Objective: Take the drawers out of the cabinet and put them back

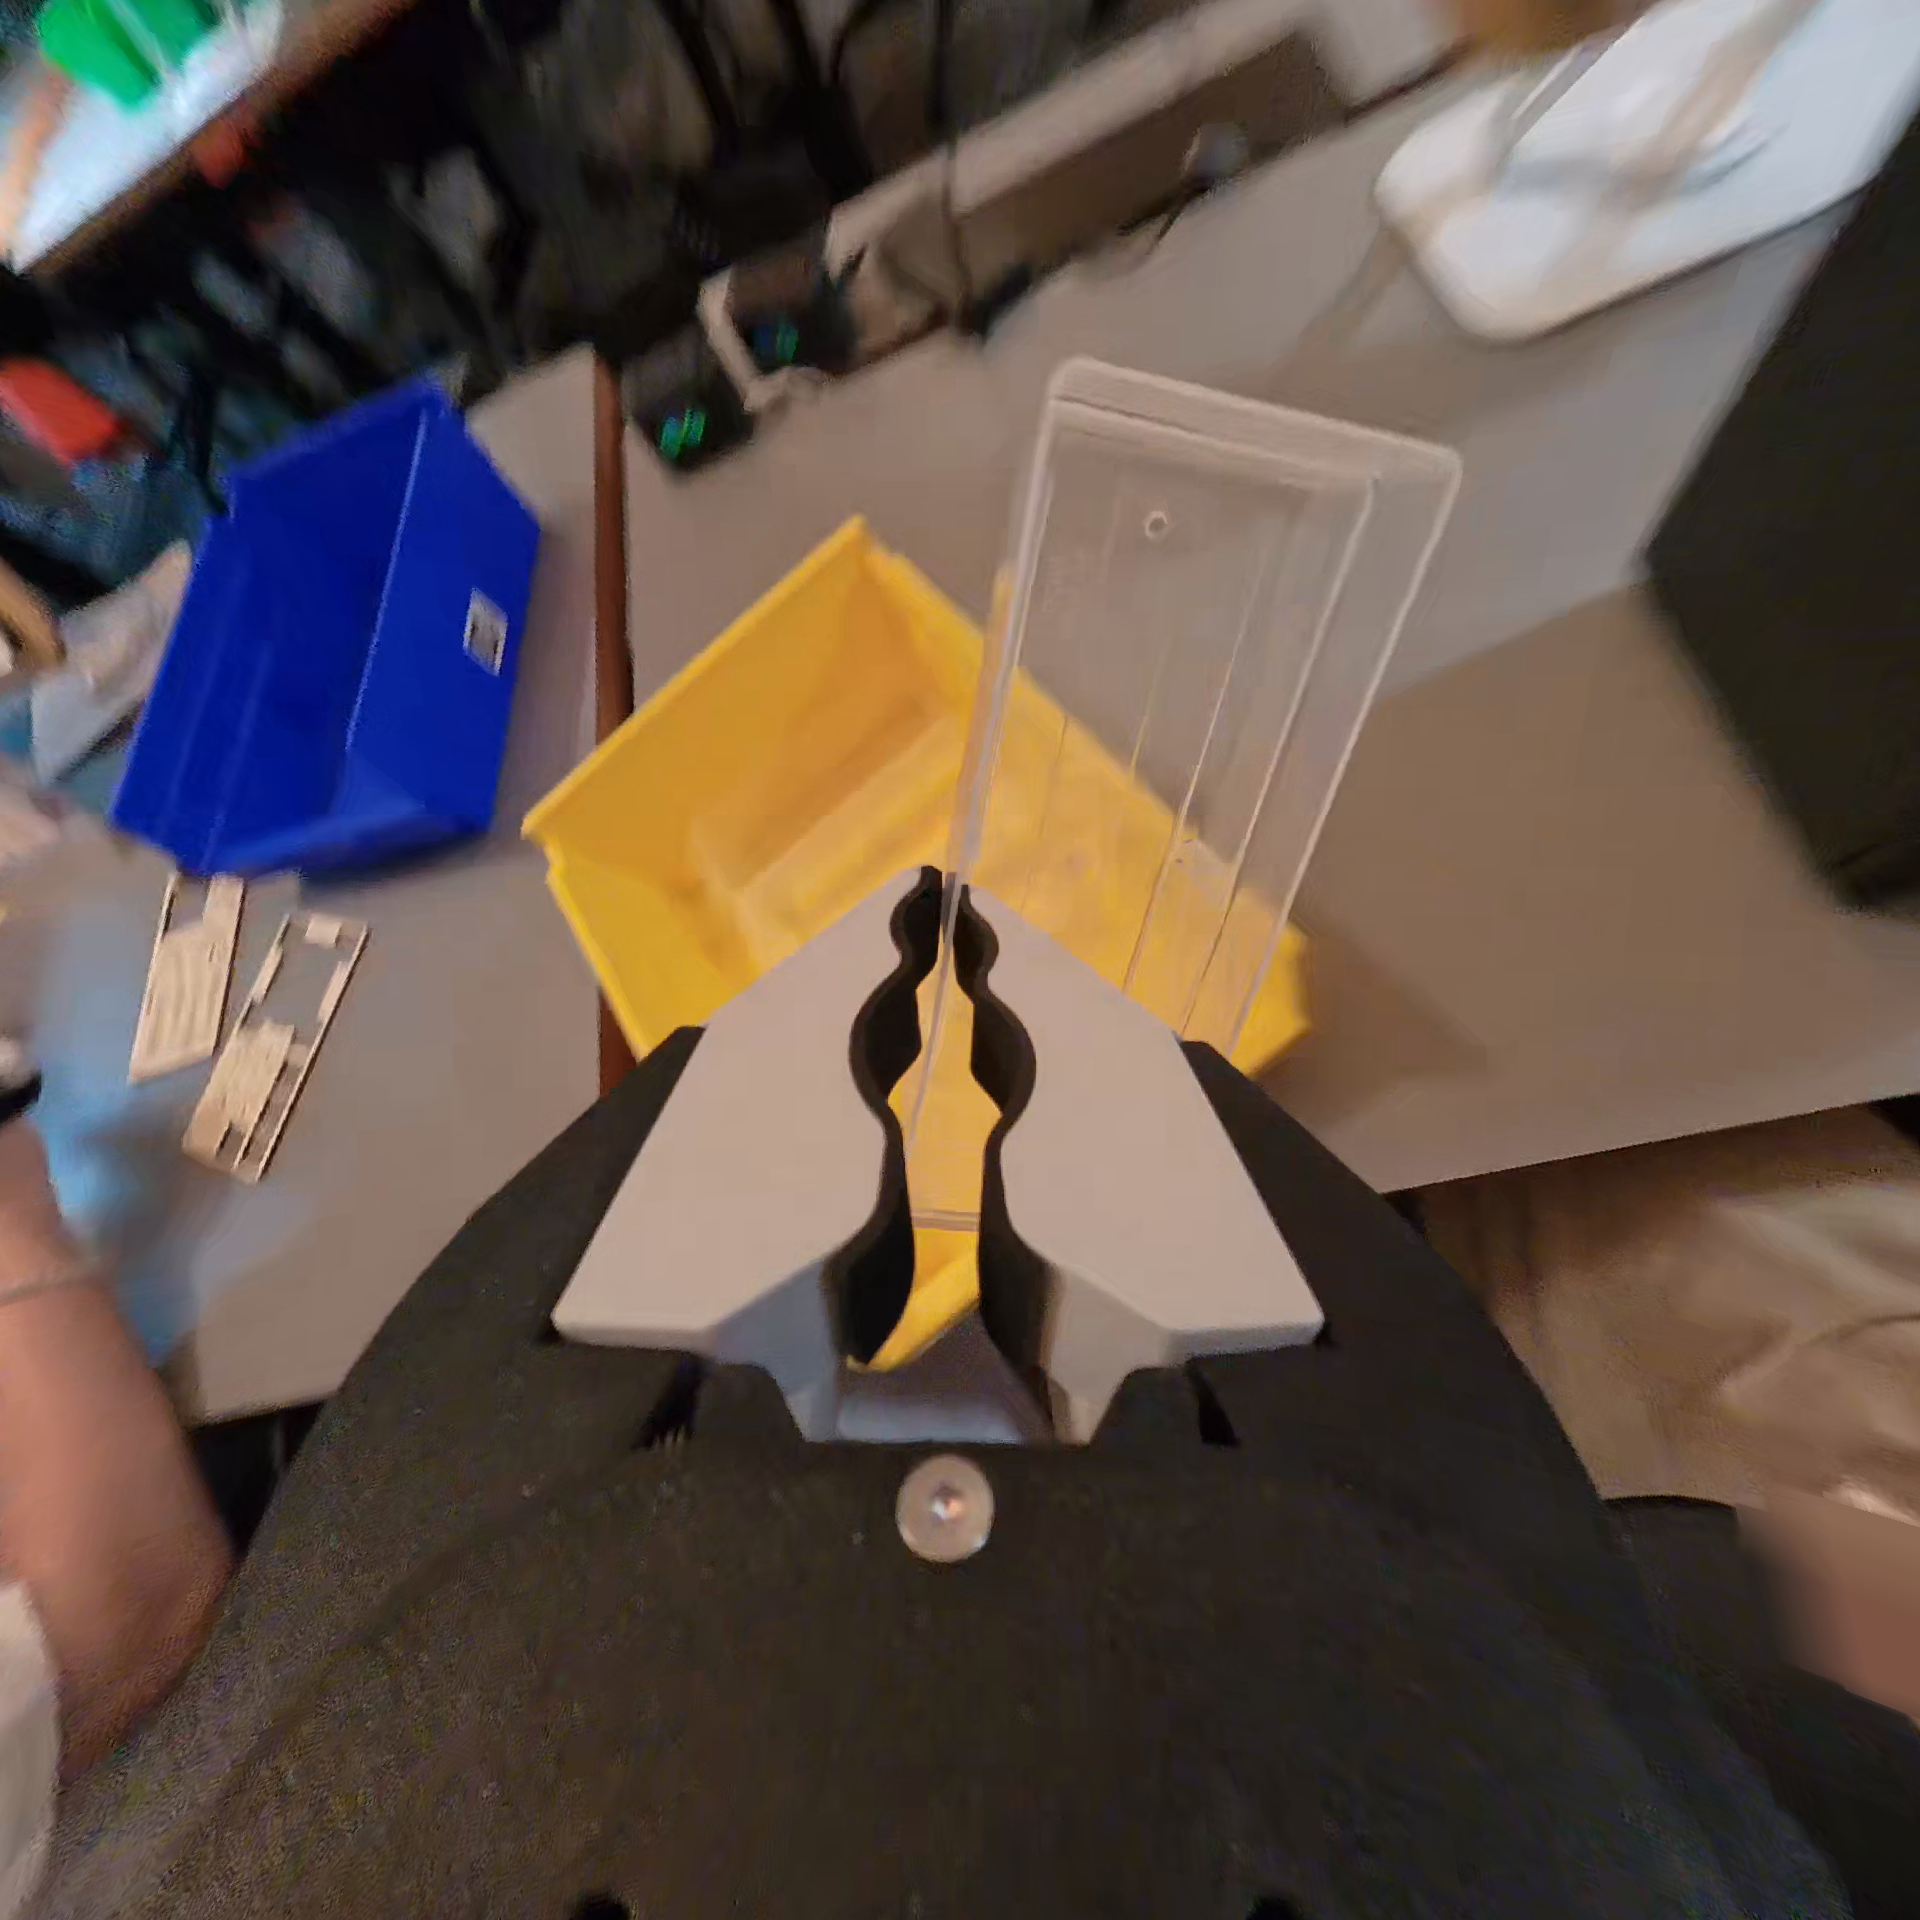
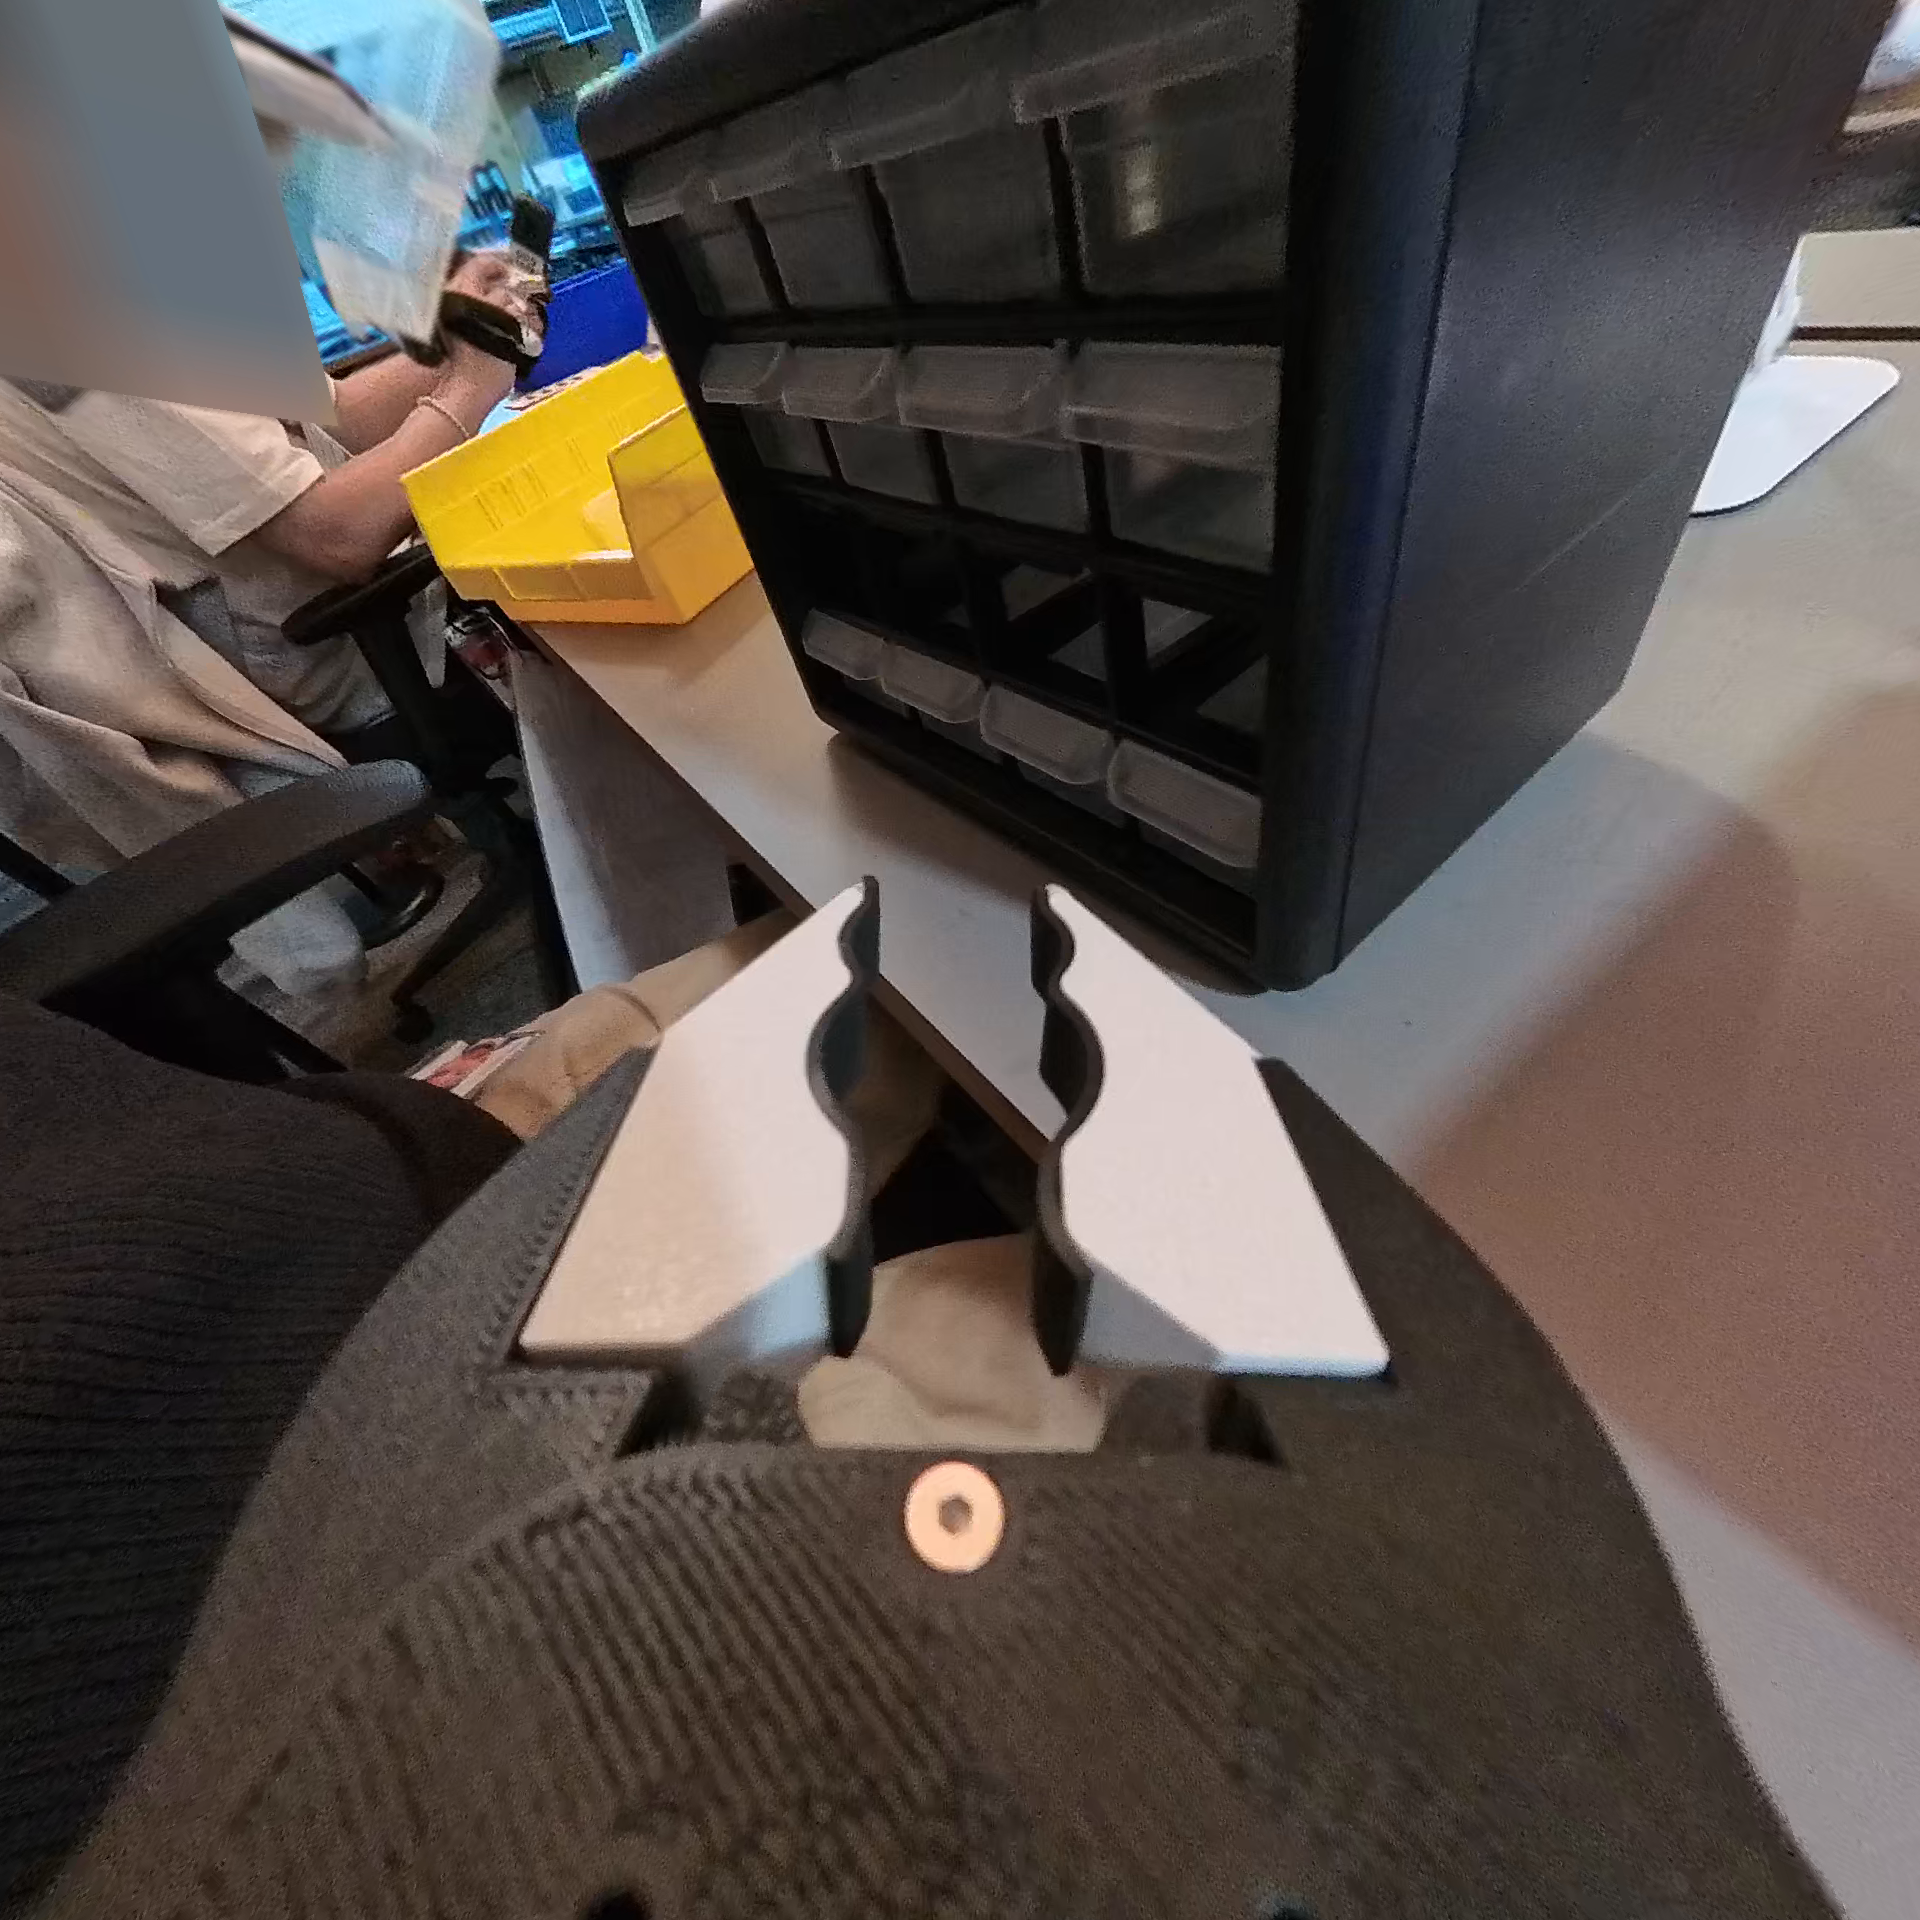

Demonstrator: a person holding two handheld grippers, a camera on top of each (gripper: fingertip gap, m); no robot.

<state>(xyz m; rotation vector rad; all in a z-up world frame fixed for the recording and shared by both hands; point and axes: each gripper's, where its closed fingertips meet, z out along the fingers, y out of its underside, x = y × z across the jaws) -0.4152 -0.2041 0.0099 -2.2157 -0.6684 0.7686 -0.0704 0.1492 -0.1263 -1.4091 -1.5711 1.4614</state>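
Left gripper (image 1: 943, 883) pinches the clear plastic drawer (image 1: 1205, 665) (above a yellow plastic bin (image 1: 748, 790)); right gripper (image 2: 954, 904) jaws gape wide before the black multi-drawer cabinet (image 2: 1455, 468).

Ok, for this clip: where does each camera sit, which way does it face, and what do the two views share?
Left wrist view: on the left gripper, looking down along its fingers at the clear drawer it pinches by a side wall above the yellow bin; a blue bin sits farther left.
Right wrist view: on the right gripper, open and empty, facing the black cabinet across the table edge; the person's lap shows below.
Shared: the yellow bin, grey table and cabinet.
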